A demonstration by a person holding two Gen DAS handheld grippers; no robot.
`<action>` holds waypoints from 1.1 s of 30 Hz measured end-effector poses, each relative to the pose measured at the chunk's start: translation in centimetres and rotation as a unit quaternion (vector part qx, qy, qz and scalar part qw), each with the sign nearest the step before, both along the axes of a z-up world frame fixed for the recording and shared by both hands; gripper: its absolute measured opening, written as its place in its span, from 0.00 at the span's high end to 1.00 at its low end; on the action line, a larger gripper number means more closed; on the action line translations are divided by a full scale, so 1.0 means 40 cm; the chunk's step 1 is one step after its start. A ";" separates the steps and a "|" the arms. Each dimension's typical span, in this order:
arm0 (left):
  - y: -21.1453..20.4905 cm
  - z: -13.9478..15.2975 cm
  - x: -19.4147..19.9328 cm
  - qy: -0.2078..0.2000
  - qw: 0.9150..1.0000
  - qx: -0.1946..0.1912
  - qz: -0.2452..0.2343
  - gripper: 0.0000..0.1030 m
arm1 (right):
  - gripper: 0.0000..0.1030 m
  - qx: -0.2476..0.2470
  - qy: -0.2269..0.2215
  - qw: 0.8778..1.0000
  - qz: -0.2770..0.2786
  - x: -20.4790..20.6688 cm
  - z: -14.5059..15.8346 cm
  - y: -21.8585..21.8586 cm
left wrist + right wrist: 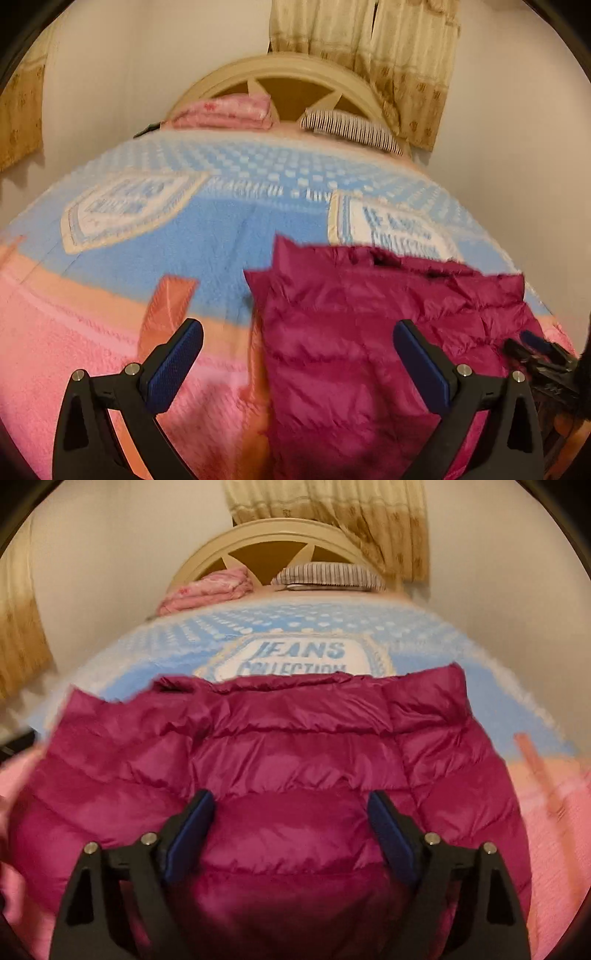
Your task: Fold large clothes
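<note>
A magenta quilted puffer jacket point(351, 306) lies on the bed, its sides folded in and its collar end toward the headboard. My left gripper point(297, 326) stands wide open over the jacket's left edge, one pad above the blanket, the other above the jacket, nothing between them. In the right wrist view the jacket point(295, 738) fills the middle. My right gripper point(291, 797) hovers open over its lower middle, and its pads do not press the fabric. The right gripper point(539, 354) also shows at the jacket's right edge in the left wrist view.
The bed carries a blue and pink blanket point(166, 258) with white lettered patches. A folded pink cover point(225, 110) and a striped pillow point(347, 125) lie by the cream headboard point(280, 70). Beige curtains point(388, 55) hang behind. Walls flank the bed.
</note>
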State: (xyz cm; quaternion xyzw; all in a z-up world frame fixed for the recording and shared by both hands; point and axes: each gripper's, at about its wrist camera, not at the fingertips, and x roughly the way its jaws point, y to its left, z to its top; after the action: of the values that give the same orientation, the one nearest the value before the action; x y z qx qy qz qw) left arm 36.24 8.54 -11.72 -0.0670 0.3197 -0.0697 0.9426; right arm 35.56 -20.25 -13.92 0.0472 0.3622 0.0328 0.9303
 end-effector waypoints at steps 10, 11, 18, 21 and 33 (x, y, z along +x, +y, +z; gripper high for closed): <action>-0.016 -0.033 0.109 0.067 0.996 -0.039 -0.044 0.03 | 0.18 -0.012 0.006 0.995 -0.101 0.045 0.048 -0.245; -0.025 -0.039 0.115 0.073 0.995 -0.043 -0.054 0.08 | 0.22 -0.011 0.019 0.995 -0.093 0.055 0.039 -0.249; -0.048 -0.018 0.085 0.060 0.995 -0.031 -0.078 0.96 | 0.90 -0.001 0.040 0.997 -0.060 0.029 0.009 -0.269; -0.050 0.061 0.029 -0.004 0.996 -0.016 -0.082 0.96 | 0.92 -0.003 0.000 0.998 -0.055 -0.009 0.061 -0.264; -0.051 0.094 0.159 -0.044 0.998 0.004 -0.047 0.96 | 0.93 0.003 -0.085 0.992 -0.097 0.056 0.151 -0.273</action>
State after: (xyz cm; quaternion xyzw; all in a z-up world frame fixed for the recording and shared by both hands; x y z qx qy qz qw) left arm 42.59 6.48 -7.95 -0.0454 0.2811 -0.1154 0.9516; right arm 37.81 -31.17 -7.88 0.0818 0.2757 -0.0532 0.9563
